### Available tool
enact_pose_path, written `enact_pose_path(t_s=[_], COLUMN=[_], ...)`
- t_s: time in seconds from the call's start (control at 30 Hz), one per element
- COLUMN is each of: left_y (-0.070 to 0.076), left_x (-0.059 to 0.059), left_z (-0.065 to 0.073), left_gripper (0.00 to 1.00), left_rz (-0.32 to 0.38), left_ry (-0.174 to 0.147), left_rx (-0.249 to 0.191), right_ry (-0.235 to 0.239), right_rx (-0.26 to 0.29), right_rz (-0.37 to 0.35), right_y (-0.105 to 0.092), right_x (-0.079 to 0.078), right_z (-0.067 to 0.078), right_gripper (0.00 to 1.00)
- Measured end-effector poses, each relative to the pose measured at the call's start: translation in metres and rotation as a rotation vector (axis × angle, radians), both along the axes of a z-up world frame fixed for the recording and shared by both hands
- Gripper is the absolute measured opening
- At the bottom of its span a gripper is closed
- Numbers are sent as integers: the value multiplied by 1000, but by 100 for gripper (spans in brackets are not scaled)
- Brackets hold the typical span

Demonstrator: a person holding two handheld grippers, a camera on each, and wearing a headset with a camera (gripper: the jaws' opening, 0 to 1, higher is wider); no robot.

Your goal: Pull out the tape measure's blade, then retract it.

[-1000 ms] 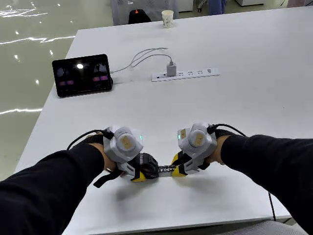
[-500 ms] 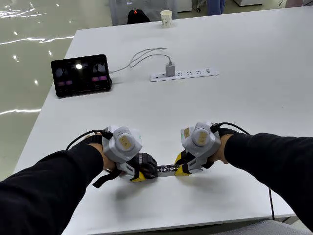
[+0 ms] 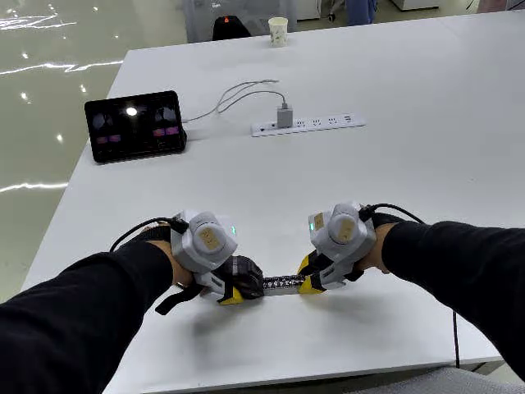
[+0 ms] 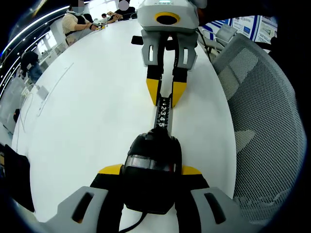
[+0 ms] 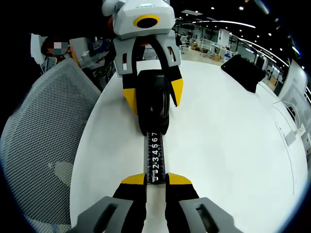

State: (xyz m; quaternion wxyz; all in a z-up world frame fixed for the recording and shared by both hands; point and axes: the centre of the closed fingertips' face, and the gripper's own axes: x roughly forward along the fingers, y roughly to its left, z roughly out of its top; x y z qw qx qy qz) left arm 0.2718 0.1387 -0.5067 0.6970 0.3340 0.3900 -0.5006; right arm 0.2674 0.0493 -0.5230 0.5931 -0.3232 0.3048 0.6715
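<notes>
- The left gripper (image 3: 232,289) sits at the near edge of the table (image 3: 394,164). Its yellow-tipped jaws are clamped on either side of the black body of the tape measure (image 3: 244,277), which rests low on the tabletop.
- This grip looks meant as an anchor: with the body pinned, it cannot slide when the other end is pulled.
- The right gripper (image 3: 308,281) is just to the right, facing the left one. Its jaws are pinched nearly together on the free end of the blade (image 5: 155,155).
- The two grippers point straight at each other, so the blade runs in a line between them, flat and close to the table. A straight pull probably avoids kinking or twisting the blade.
- A short stretch of blade with printed numerals shows between the body's mouth and the right jaws. I judge the pull-out to be in its early part, with retraction not yet begun.
- The work is near the table's front edge, close to the person's body. The space to the right is free for drawing the blade further.
- Further off, a dark tablet (image 3: 135,125) lies at far left, a white power strip (image 3: 308,124) with a plugged charger lies beyond the grippers, and a paper cup (image 3: 279,31) stands at the far edge, all well apart from the blade's path.
- A mesh chair (image 4: 262,121) sits on the near side of the table.
</notes>
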Motion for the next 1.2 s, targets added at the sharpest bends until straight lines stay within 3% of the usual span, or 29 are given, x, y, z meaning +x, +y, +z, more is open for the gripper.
enact_pose_path(t_s=[1.2], left_y=[0], left_x=[1], left_z=[0], left_gripper=[35], left_rz=[2], left_ry=[-1], left_rx=[1], right_ry=[-4], right_rx=[-25], right_rz=[-6], right_y=[-20], right_x=[5], right_z=[-1], right_gripper=[10])
